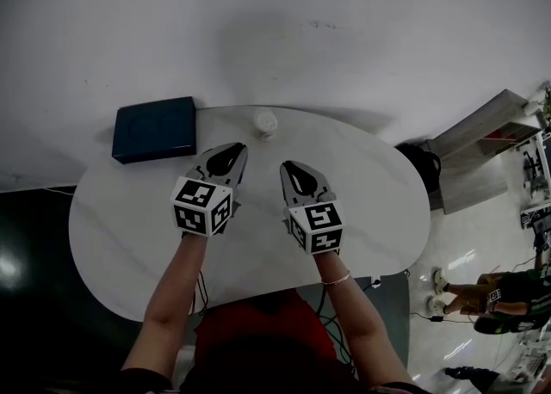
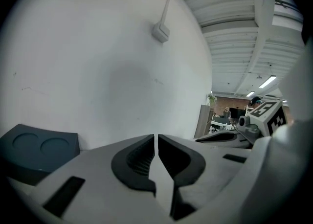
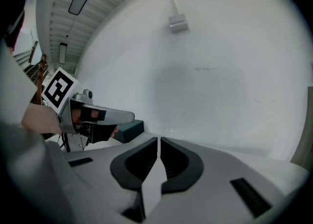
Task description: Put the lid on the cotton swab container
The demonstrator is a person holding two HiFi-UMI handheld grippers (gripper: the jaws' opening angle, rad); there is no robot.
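A small white round cotton swab container (image 1: 264, 123) stands at the back edge of the white oval table (image 1: 379, 203), close to the wall. It is too small to tell how its lid sits. My left gripper (image 1: 238, 150) hovers just short of it to the left, jaws shut and empty. My right gripper (image 1: 287, 166) is beside it on the right, likewise shut on nothing. The left gripper view shows the left gripper (image 2: 156, 138) closed, with the wall beyond. In the right gripper view the right gripper (image 3: 159, 143) is closed too. The container is hidden in both gripper views.
A dark blue box (image 1: 155, 128) lies at the table's back left, the box (image 2: 34, 149) also showing in the left gripper view. The white wall runs right behind the table. A black bag (image 1: 422, 164) sits on the floor at the right, with a person (image 1: 499, 298) standing further off.
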